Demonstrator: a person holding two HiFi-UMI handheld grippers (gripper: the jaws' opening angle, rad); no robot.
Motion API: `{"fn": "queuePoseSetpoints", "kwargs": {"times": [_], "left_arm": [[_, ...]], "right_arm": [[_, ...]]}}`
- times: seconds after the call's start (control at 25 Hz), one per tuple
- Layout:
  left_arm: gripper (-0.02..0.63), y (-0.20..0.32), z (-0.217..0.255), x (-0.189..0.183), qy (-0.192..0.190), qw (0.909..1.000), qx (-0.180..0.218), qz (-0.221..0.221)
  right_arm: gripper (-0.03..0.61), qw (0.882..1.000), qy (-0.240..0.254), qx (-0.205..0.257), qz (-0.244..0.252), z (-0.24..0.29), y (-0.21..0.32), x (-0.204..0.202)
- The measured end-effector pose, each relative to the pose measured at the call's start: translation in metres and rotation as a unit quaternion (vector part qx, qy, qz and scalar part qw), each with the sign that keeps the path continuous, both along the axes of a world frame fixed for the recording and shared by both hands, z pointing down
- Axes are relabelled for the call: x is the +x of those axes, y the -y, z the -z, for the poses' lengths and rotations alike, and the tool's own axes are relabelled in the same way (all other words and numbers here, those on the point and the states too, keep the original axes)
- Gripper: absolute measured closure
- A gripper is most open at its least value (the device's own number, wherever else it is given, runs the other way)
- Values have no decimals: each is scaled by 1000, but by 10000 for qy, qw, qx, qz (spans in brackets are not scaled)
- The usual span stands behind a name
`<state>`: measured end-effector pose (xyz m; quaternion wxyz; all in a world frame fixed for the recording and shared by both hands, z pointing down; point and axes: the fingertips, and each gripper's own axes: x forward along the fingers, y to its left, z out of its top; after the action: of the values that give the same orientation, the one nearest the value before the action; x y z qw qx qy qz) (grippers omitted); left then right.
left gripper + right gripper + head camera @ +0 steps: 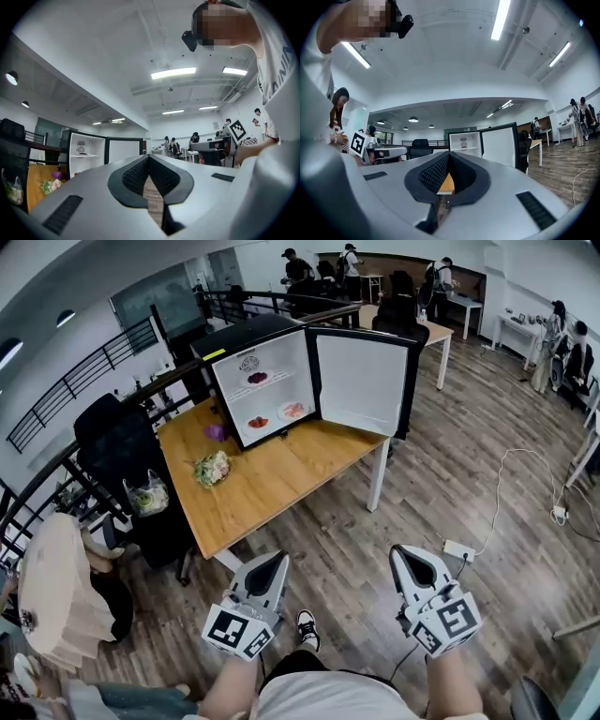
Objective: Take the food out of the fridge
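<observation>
The food sits inside the black mini fridge (pixel 228 338) with a white interior, on the far wooden surface (pixel 272 474): a dark red portion (pixel 258 378) on the upper shelf, a red one (pixel 259 422) and a pink one (pixel 294 411) below. The fridge door (pixel 361 381) stands open to the right. My left claw (pixel 271 565) and right claw (pixel 410 560) hang near me, well apart from the surface, each pressed together on nothing.

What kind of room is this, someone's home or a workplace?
Most likely an open-plan office: a long wooden-topped table with a black office chair beside it, people around more desks at the back, and a small black fridge standing open on the table.
</observation>
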<state>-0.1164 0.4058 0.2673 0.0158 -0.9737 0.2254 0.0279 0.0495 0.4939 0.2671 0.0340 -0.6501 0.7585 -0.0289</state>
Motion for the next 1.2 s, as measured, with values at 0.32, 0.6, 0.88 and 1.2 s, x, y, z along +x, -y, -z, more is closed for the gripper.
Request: {"fn": "queuePoseSetpoints", "kwargs": {"times": [0.32,0.6,0.88,1.2], "left_arm": [[607,136,5,2,120,9999,29,-98],[607,249,-2,-20,95,9998,-116,104],[607,326,-12,-42,20,9993,-173,344],[607,381,-14,-40,18,9963,-156,846]], "right_arm": [[560,9995,-8,-292,-79,5,139,-2],[560,9992,-18,-401,83,7,258,-24],[560,9977,-42,-546,389,-6,348,-43],[560,9950,-47,-438,893,-5,421,-35]]}}
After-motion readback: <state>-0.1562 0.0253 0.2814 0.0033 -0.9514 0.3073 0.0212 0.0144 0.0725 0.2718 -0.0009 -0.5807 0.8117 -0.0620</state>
